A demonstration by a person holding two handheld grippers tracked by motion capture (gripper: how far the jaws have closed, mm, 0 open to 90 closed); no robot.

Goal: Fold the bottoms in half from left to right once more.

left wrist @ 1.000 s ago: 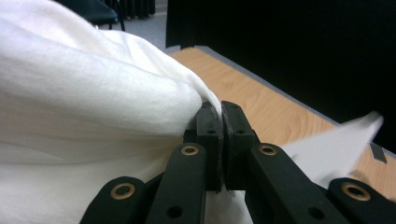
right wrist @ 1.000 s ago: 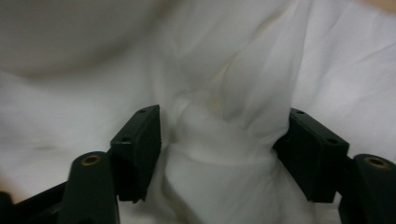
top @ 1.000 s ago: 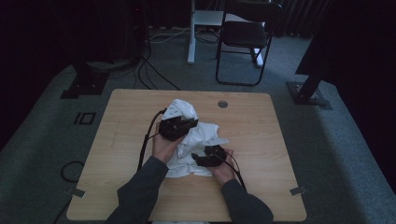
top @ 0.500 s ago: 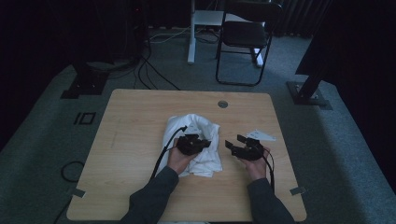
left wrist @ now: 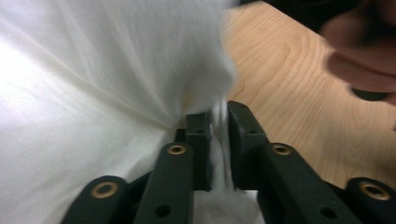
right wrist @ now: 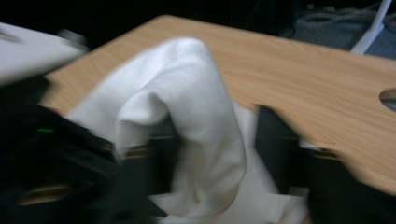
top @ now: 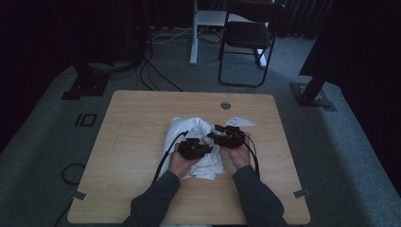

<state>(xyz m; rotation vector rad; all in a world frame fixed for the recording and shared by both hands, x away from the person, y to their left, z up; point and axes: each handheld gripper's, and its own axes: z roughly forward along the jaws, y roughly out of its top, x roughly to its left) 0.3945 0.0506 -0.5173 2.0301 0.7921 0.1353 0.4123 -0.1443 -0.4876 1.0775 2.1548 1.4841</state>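
- High view. White cloth (top: 194,146), crumpled, lies on the bench (top: 132,142) a little toward the near edge from its middle. Left gripper (top: 193,149) sits on the cloth's near part; right gripper (top: 228,136) is just beside the cloth's right side, the two grippers close together. A grey three-cornered plate (top: 239,122) lies just beyond the right gripper. Step judged: gathering or folding the cloth. To do it well, keep one hand pinning a fold while the other takes a single clean edge, not a bunch, and lift low so the pile does not drag.
- Left gripper view. Left gripper (left wrist: 218,122): jaws have just been opening slightly, standing nearly together with a thin fold of the cloth (left wrist: 93,93) pinched between them; the pads appear to press on it. Bare bench (left wrist: 289,70) beyond.
- Right gripper view. Blurred. Right gripper (right wrist: 215,154): jaws have just been closing, standing partly apart with a raised hump of the cloth (right wrist: 196,121) between them; whether the pads press on it I cannot tell.
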